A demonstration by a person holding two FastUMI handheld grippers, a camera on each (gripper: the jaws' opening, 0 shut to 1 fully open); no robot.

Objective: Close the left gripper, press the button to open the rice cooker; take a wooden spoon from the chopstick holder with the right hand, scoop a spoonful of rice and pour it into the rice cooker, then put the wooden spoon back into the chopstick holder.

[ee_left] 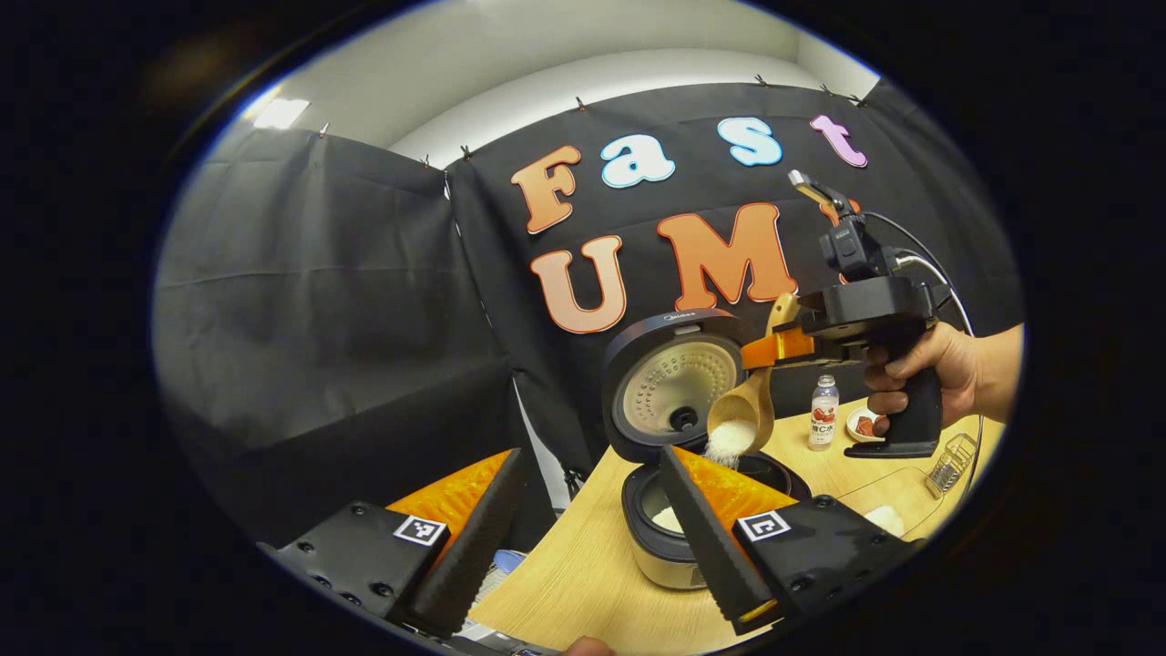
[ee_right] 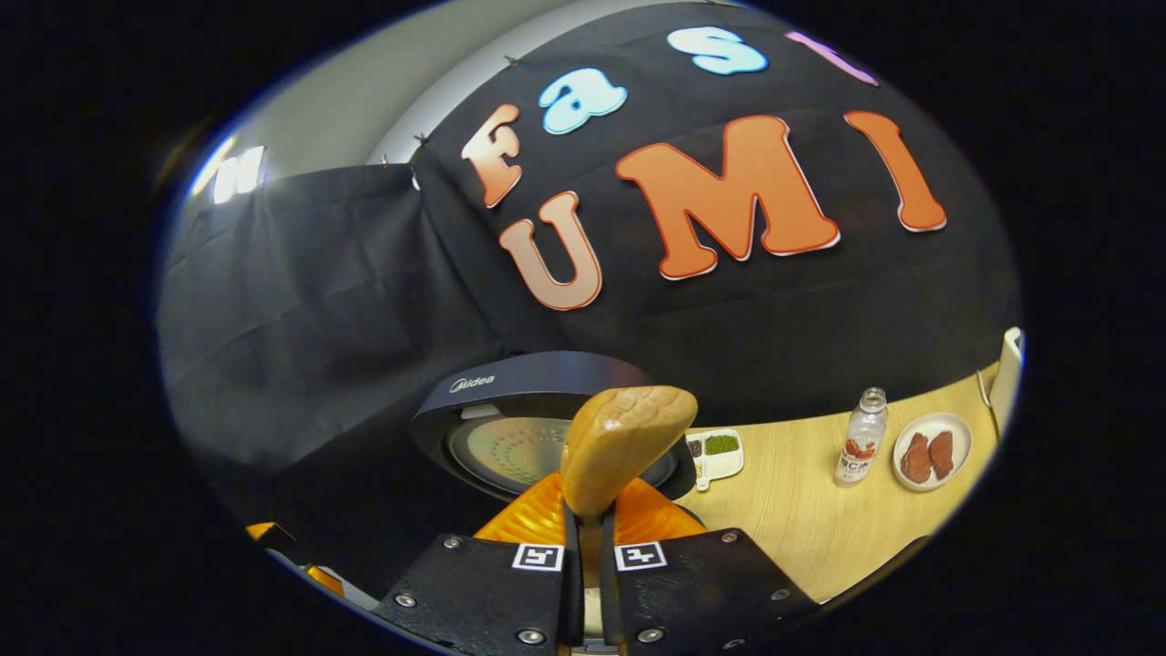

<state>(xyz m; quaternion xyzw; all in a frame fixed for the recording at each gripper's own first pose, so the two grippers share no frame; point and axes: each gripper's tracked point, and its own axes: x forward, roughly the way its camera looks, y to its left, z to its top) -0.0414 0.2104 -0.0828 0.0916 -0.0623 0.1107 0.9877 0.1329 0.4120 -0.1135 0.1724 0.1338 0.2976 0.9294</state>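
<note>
**Rice Pour in Progress: Spill Risk**

Wooden tabletop (ee_left: 583, 574), black cloth behind. Rice cooker (ee_left: 679, 538) stands with lid raised. Right gripper (ee_left: 774, 349), jaws clamped on the wooden spoon (ee_left: 742, 415), tips rice (ee_left: 726, 442) into the pot. Left gripper (ee_left: 592, 538) hangs near, jaws wide, empty. Risk: too fast a tilt or a drifting bowl could scatter grains over the cooker's rim.

The brand name "Midea" stands in pale letters on the dark raised lid of the rice cooker (ee_right: 519, 392). The small bottle (ee_right: 860, 437) on the table carries a label too small to read.
</note>
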